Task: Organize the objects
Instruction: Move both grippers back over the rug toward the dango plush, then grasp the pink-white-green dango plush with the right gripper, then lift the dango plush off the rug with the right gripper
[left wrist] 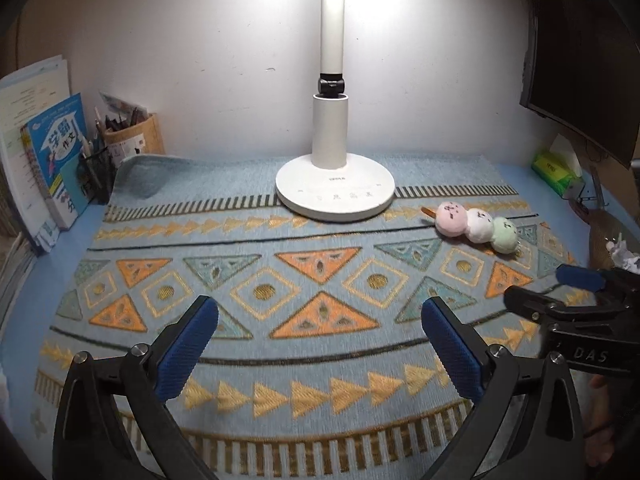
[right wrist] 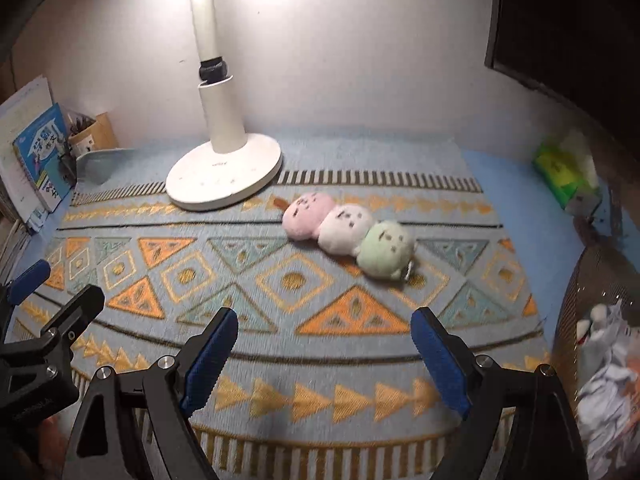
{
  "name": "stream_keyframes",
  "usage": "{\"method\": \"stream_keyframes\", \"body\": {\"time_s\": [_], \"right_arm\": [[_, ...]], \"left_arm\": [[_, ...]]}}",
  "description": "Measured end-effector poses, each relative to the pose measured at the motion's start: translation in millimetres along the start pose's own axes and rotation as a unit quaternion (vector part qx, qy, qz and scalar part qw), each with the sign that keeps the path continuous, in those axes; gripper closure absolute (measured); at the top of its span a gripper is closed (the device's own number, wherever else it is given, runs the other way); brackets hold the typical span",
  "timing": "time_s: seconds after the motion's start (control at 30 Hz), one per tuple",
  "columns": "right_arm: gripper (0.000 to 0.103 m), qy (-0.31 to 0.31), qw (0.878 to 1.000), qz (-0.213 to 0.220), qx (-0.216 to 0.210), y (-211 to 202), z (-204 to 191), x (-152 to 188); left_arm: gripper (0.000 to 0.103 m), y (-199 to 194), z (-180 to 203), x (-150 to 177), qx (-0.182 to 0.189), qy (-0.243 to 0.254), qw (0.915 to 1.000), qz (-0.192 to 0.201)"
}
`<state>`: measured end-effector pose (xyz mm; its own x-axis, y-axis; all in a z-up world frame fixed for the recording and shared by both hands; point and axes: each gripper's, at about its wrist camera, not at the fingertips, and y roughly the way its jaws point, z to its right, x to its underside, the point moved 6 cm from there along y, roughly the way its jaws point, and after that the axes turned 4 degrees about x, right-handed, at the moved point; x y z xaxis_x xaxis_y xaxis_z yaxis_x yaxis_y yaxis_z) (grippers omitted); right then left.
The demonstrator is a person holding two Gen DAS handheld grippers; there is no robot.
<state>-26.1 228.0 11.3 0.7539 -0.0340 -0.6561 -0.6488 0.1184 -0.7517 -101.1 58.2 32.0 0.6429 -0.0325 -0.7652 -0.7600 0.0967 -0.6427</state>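
A plush skewer of three balls, pink, white and green [left wrist: 478, 226] [right wrist: 348, 230], lies on the patterned blue mat [left wrist: 280, 360] [right wrist: 280, 360], right of the lamp base. My left gripper [left wrist: 320, 308] hovers over the middle of the mat, open, with only mat between its blue pads. My right gripper [right wrist: 325, 316] is open too, above the mat just short of the plush. Each gripper also shows at the edge of the other's view: the right gripper [left wrist: 548, 286] at the right edge, the left gripper [right wrist: 60, 286] at the left edge.
A white desk lamp [left wrist: 335, 192] [right wrist: 224, 176] stands at the back of the mat. Books [left wrist: 52, 160] and a pen holder [left wrist: 132, 136] line the left. A green tissue pack [right wrist: 564, 172] and a mesh basket [right wrist: 568, 320] holding crumpled paper sit right, under a dark monitor [left wrist: 580, 80].
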Motion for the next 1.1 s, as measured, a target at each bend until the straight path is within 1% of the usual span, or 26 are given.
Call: {"method": "stream_keyframes", "body": {"time_s": [0.07,0.1,0.17,0.2,0.23,0.27,0.33,0.4,0.53,0.57,0.6,0.63,0.67,0.7,0.73,0.77,0.83,0.9,0.97,1.03,1.1], "right_arm": [[0.016,0.006,1.000,0.002,0.014,12,7,-8],[0.016,0.009,1.000,0.000,0.015,19,11,-9],[0.016,0.006,1.000,-0.001,0.016,30,15,-12],[0.016,0.000,1.000,0.001,0.016,35,16,-14],[0.016,-0.006,1.000,0.003,0.015,40,18,-16],[0.016,-0.008,1.000,0.003,0.015,45,20,-19],[0.016,-0.013,1.000,-0.004,0.004,59,23,-26],[0.016,-0.023,1.000,-0.016,-0.011,74,23,-33],[0.016,-0.067,0.997,-0.031,0.006,95,15,-41],[0.018,-0.072,0.997,-0.033,0.006,97,12,-41],[0.023,-0.073,0.997,-0.035,0.009,96,10,-40],[0.037,-0.076,0.996,-0.034,0.014,93,8,-39],[0.057,-0.079,0.996,-0.032,0.019,89,5,-37],[0.061,-0.081,0.995,-0.038,0.035,85,5,-35],[0.061,-0.074,0.995,-0.047,0.047,81,5,-31],[0.061,-0.061,0.996,-0.055,0.046,75,4,-26],[0.061,-0.035,0.997,-0.064,0.015,61,0,-14],[0.061,-0.015,0.998,-0.067,0.003,42,-4,1],[0.061,-0.006,0.997,-0.070,0.018,26,-8,18],[0.061,0.014,0.995,-0.086,0.039,14,-9,36],[0.061,0.037,0.994,-0.084,0.053,2,-5,51]], "left_arm": [[0.001,14,-7,1,-0.012,-0.011,0.9999,0.002],[0.001,21,-10,5,-0.005,-0.024,0.9997,-0.006],[0.001,34,-11,17,0.021,-0.054,0.9979,-0.029],[0.001,37,-11,20,0.026,-0.059,0.9969,-0.046],[0.001,37,-9,19,0.035,-0.054,0.9969,-0.045],[0.001,35,-9,17,0.040,-0.056,0.9971,-0.034],[0.001,35,-9,18,0.037,-0.058,0.9970,-0.035],[0.001,34,-6,18,0.043,-0.053,0.9971,-0.034],[0.001,32,0,16,0.044,-0.035,0.9981,-0.023],[0.001,31,2,17,0.045,-0.031,0.9983,-0.022],[0.001,30,3,16,0.044,-0.026,0.9985,-0.020],[0.001,30,4,16,0.043,-0.023,0.9987,-0.018],[0.001,30,4,16,0.043,-0.020,0.9988,-0.017],[0.001,29,5,16,0.043,-0.017,0.9988,-0.016],[0.001,29,6,16,0.042,-0.014,0.9989,-0.015],[0.001,29,6,16,0.040,-0.011,0.9990,-0.015],[0.001,29,8,15,0.035,-0.006,0.9993,-0.012],[0.001,27,10,15,0.034,-0.002,0.9994,-0.008],[0.001,27,10,14,0.034,-0.001,0.9994,-0.006],[0.001,28,10,14,0.035,-0.003,0.9994,-0.006],[0.001,28,8,13,0.038,-0.009,0.9992,-0.006]]}}
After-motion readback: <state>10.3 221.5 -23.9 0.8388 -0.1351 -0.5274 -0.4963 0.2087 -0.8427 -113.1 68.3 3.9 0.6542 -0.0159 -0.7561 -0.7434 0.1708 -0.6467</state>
